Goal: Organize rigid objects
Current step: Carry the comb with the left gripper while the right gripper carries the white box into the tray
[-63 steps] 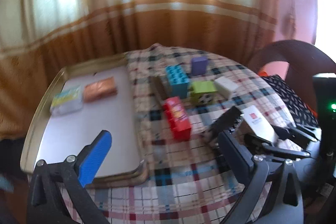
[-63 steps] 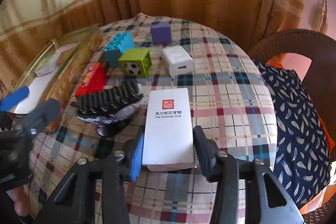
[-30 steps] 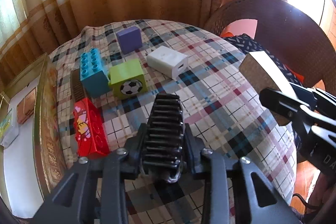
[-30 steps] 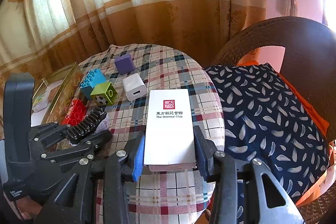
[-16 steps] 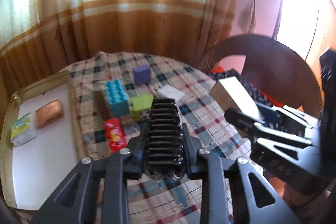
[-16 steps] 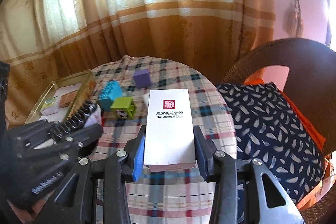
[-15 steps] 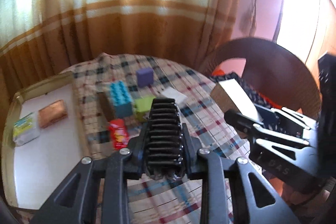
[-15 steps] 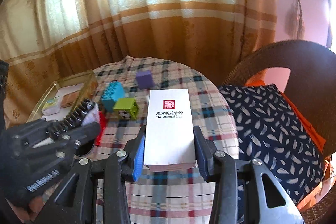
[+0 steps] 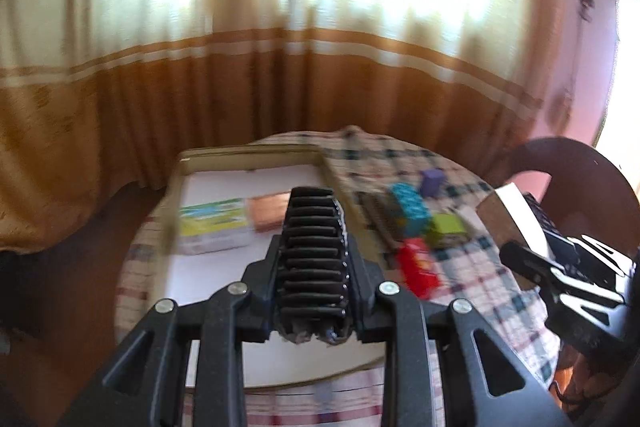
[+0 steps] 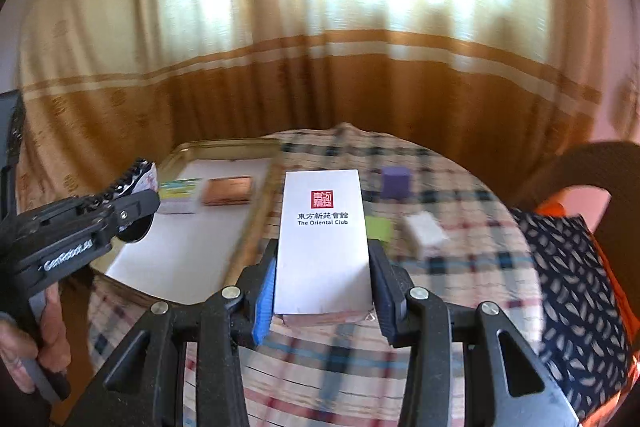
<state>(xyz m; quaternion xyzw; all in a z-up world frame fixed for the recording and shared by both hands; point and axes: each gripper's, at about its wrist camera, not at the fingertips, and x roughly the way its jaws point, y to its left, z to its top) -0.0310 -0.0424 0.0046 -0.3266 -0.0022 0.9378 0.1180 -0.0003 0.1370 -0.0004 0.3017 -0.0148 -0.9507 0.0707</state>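
Observation:
My left gripper [image 9: 312,291] is shut on a black ribbed comb [image 9: 313,251], held up over the gold-rimmed tray [image 9: 248,151]. In the right wrist view that left gripper [image 10: 136,207] and the comb [image 10: 130,179] hang over the tray's left side. My right gripper [image 10: 322,283] is shut on a white box [image 10: 322,239] printed "The Oriental Club", lifted above the plaid table [image 10: 460,267] beside the tray [image 10: 224,147]. The right gripper [image 9: 532,259] with the white box [image 9: 516,215] shows at the right edge of the left wrist view.
A green-and-yellow packet [image 9: 212,223] and a copper bar [image 9: 268,207] lie in the tray. A teal brick [image 9: 410,207], a red brick [image 9: 418,267], a green cube [image 9: 448,227], a purple cube [image 10: 395,181] and a white adapter [image 10: 426,233] sit on the cloth. A wicker chair with a patterned cushion [image 10: 576,291] stands right.
Both grippers have risen and swung left toward the tray, each keeping its load. The comb now hangs over the tray instead of over the bricks.

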